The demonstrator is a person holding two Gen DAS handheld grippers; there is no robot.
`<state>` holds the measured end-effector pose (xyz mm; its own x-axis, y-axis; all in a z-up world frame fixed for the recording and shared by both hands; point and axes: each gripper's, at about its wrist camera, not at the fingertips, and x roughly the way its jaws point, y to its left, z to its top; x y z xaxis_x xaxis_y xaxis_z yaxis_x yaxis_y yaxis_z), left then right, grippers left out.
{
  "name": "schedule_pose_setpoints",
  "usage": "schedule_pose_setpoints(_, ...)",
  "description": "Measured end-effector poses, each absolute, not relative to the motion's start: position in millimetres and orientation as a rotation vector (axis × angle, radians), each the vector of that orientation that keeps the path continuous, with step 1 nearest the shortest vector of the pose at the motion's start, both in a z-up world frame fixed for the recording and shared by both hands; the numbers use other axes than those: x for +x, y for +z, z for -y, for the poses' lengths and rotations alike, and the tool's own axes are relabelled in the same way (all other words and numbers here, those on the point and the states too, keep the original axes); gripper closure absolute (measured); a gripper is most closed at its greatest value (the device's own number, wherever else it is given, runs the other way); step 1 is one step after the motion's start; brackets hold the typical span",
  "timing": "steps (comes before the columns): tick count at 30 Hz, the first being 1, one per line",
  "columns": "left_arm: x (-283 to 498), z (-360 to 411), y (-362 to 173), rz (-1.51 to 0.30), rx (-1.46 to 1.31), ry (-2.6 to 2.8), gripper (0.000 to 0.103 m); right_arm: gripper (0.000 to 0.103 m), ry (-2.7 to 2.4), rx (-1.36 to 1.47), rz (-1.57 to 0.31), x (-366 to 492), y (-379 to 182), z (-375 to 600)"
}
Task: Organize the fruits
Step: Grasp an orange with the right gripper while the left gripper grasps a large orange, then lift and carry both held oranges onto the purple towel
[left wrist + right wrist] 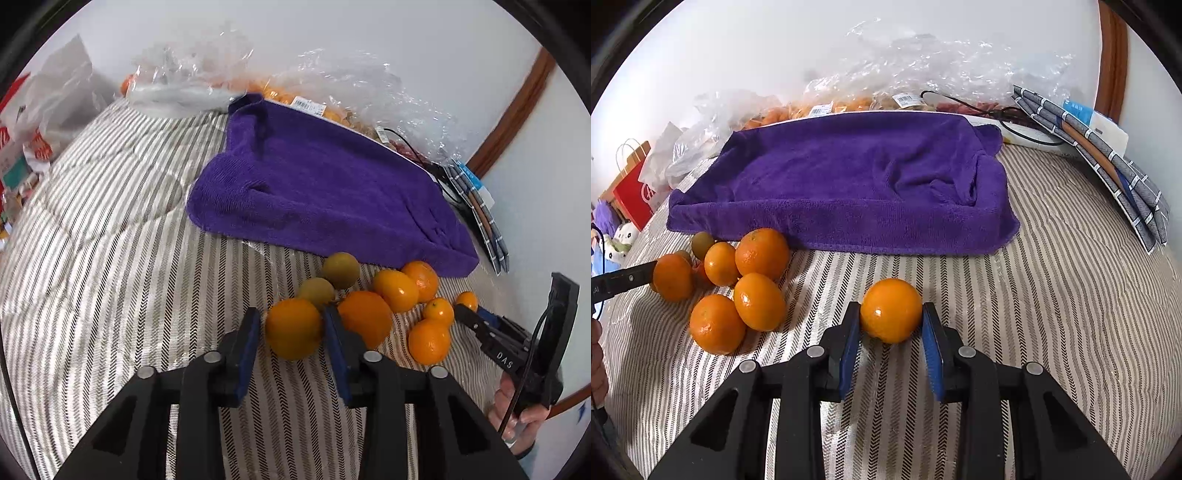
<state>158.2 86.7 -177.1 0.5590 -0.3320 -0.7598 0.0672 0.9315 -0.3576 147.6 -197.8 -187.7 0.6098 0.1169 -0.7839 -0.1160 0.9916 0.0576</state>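
Note:
Several oranges and two greenish fruits [340, 270] lie in a cluster on the striped bedcover, in front of a purple towel [325, 192] draped over a tray. My left gripper [291, 326] is shut on an orange [293, 328] at the near left of the cluster. My right gripper [891, 318] is shut on another orange [891, 310], apart from the pile [738, 280] to its left. The right gripper also shows at the right of the left wrist view [476, 321]. The purple towel [849, 181] lies straight ahead of it.
Clear plastic bags of fruit [905, 85] lie behind the towel against the white wall. Folded grey checked cloths [1108, 166] and a black cable [1015, 122] are at the right. Red shopping bags [633, 188] stand at the left. The striped bedcover [110, 258] spreads left.

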Motion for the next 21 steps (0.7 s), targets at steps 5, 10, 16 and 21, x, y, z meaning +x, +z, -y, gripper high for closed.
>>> schedule_pose_setpoints(5,158,-87,-181,-0.946,-0.299,-0.207,0.061,0.068,0.139,-0.011,-0.905,149,-188,195)
schedule_pose_setpoints(10,148,-83,-180,-0.922,-0.269,-0.219,0.07,0.071,0.147,0.023,-0.902,149,-188,199)
schedule_pose_setpoints(16,144,-83,-178,-0.906,-0.233,-0.176,0.07,0.071,0.151,0.027,-0.899,145,-188,200)
schedule_pose_setpoints(21,145,-78,-182,-0.89,-0.199,-0.144,0.07,0.071,0.146,0.009,-0.9,145,-188,197)
